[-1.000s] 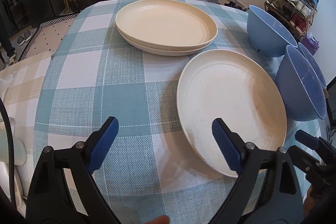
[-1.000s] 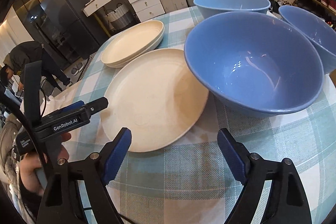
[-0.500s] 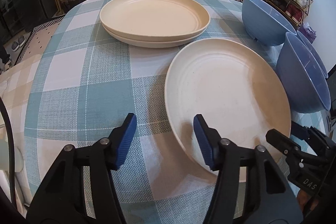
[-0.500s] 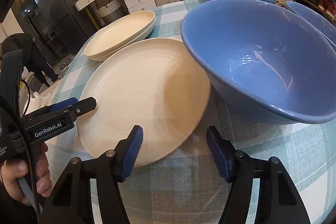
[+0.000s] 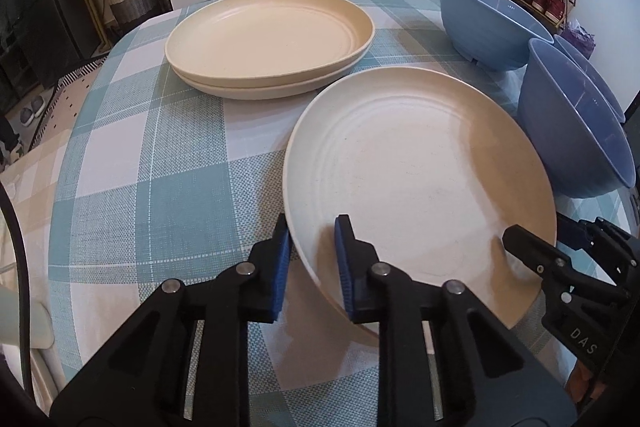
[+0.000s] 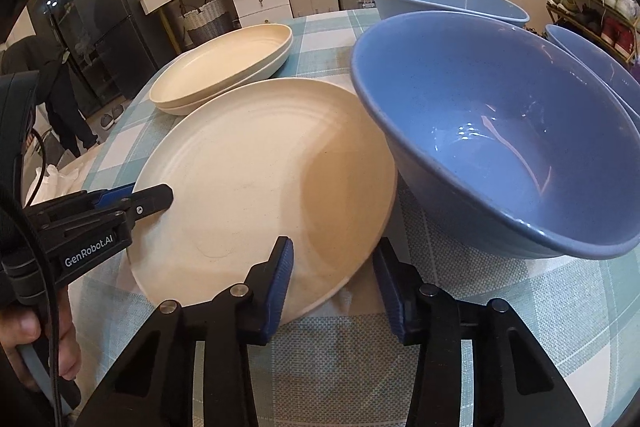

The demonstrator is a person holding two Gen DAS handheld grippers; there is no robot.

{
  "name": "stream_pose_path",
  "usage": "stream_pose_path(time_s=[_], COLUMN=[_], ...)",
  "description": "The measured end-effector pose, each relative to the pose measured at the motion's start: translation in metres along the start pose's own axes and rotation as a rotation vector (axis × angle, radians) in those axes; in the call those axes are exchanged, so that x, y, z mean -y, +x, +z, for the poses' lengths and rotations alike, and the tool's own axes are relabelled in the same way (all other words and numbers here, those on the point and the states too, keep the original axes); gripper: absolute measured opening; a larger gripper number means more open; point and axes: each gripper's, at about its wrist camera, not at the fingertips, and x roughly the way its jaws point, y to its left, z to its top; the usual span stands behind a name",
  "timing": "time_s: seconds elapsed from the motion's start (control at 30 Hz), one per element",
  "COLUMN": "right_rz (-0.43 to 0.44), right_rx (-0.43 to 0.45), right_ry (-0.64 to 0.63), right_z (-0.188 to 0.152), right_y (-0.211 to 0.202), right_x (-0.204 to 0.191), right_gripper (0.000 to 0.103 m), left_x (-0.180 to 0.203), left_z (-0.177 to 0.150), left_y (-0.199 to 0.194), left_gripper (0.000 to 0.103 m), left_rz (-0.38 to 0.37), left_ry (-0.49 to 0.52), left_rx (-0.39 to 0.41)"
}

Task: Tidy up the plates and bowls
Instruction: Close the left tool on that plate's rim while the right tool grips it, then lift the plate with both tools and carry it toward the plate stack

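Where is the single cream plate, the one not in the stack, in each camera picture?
Left wrist view: the single cream plate fills the lower right, its near rim between the closing jaws of the left gripper.
Right wrist view: the single cream plate lies centre-left, its near rim between the closing jaws of the right gripper.
Shared landmark: the stack of two cream plates sits behind it in both.

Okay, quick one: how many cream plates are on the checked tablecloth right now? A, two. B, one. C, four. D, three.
D: two cream plates sit stacked at the far side of the tablecloth, and a single cream plate lies nearer, beside the blue bowls.
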Motion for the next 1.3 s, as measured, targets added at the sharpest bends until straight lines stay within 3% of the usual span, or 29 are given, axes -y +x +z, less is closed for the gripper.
stream_pose_path(time_s=[0.6, 1.3], right_rz=[-0.010, -0.006], right_rx=[0.014, 0.053], right_ry=[-0.032, -0.115], right_z=[-0.006, -0.007], right_y=[0.002, -0.007], right_x=[-0.008, -0.030], right_gripper=[0.043, 0.043], left_x=[0.002, -0.019], left_z=[-0.011, -0.038], left_y=[-0.013, -0.045], left_gripper=[0.018, 0.018], left_rz=[0.027, 0.042], left_ry=[0.030, -0.025], left_rx=[0.027, 0.072])
